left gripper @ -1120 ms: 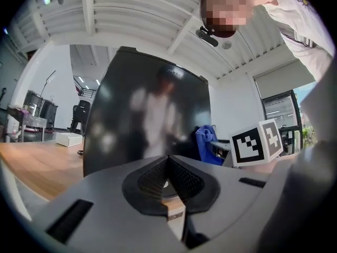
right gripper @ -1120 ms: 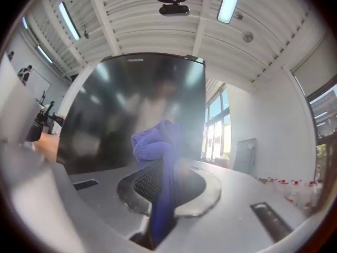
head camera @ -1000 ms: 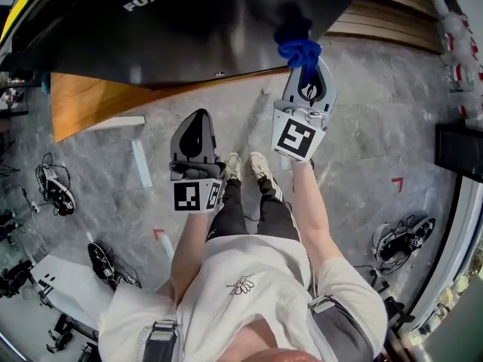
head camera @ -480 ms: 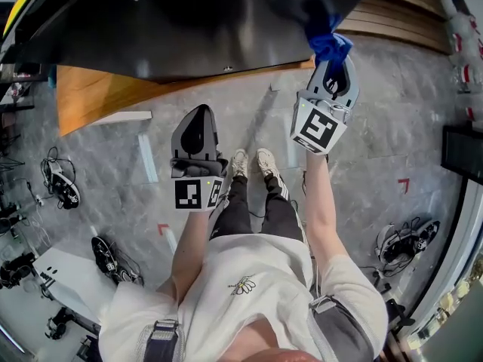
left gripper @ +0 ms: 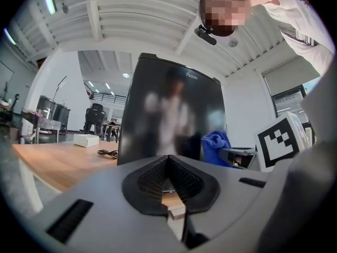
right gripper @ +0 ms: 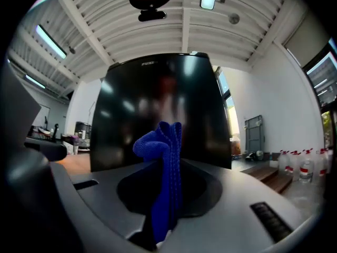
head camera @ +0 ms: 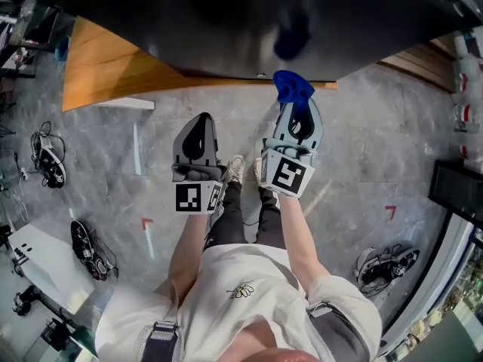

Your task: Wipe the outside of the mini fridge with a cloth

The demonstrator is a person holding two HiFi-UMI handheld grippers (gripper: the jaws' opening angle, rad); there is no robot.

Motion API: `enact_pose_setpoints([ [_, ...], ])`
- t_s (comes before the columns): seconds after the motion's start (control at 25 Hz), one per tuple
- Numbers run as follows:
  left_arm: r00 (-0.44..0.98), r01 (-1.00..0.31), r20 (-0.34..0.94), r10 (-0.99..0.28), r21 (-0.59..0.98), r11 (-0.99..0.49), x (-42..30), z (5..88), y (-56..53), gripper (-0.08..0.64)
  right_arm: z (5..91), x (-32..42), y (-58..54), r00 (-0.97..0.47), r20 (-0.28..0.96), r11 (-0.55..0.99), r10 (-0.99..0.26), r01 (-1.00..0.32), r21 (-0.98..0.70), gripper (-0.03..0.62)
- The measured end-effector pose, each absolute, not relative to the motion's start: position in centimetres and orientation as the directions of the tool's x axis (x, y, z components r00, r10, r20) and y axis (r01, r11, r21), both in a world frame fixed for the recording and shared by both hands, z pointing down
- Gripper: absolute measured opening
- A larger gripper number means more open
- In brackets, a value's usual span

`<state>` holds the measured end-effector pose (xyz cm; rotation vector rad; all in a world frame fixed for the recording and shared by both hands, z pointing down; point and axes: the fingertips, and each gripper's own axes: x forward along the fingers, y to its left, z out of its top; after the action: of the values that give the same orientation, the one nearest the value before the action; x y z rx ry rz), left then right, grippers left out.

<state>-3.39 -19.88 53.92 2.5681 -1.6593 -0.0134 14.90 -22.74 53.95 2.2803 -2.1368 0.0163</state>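
- Head view: mini fridge (head camera: 226,29) filled the 12 o'clock part of the frame, its glossy black door facing the person. It stood on a wooden table (head camera: 106,74).
- Right gripper (head camera: 294,105) pointed toward 12 o'clock, jaws clenched on a blue cloth (head camera: 293,87). The bunched end stuck out past the tips, just beside the door's lower edge.
- A blue reflection of the cloth showed on the door, straight toward 12 o'clock from the cloth.
- Right gripper view: the cloth rose from between the closed jaws as a folded wad in front of the door. Contact with the door could not be told from any view.
- Left gripper (head camera: 199,123) hung at 9 o'clock of the right one, lower and well apart from the fridge.
- Left gripper view: jaws pressed together with nothing between them, and the fridge stood ahead at 12 o'clock.
- Step, as a judgement: wiping the door front, with the cloth at or near the bottom of a stroke. How much of the fridge was already wiped could not be told.
- Next move would call for pressing the wad flat on the door and sweeping across it, with sides and top presumably left to do.
- The grip would need to stay firm so that the wad does not pull out under drag.
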Motion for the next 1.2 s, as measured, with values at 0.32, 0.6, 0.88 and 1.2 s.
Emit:
enact_pose_setpoints([
  [0.32, 0.323, -0.944, 0.025, -0.946, 0.083, -0.320, -9.7, 55.3, -20.0, 0.005, 54.1, -1.6, -27.0, -0.225, -0.108, 0.231, -0.968, -0.972, -0.044, 0.061],
  [0.6, 0.217, -0.974, 0.068, -0.974, 0.079, -0.211, -16.0, 57.2, -18.0, 0.005, 57.0, -10.3, -30.0, -0.355, -0.037, 0.352, -0.934, -0.934, 0.064, 0.061],
  [0.88, 0.190, -0.980, 0.077, -0.979, 0.077, -0.184, -17.7, 57.5, -17.7, 0.005, 57.8, -9.1, -31.0, -0.312, -0.006, 0.312, -0.950, -0.949, 0.038, 0.061],
  [1.2, 0.293, -0.954, 0.082, -0.953, 0.092, -0.285, -13.2, 56.6, -17.8, 0.005, 56.6, -3.5, -29.0, -0.248, -0.004, 0.248, -0.969, -0.968, 0.032, 0.061],
])
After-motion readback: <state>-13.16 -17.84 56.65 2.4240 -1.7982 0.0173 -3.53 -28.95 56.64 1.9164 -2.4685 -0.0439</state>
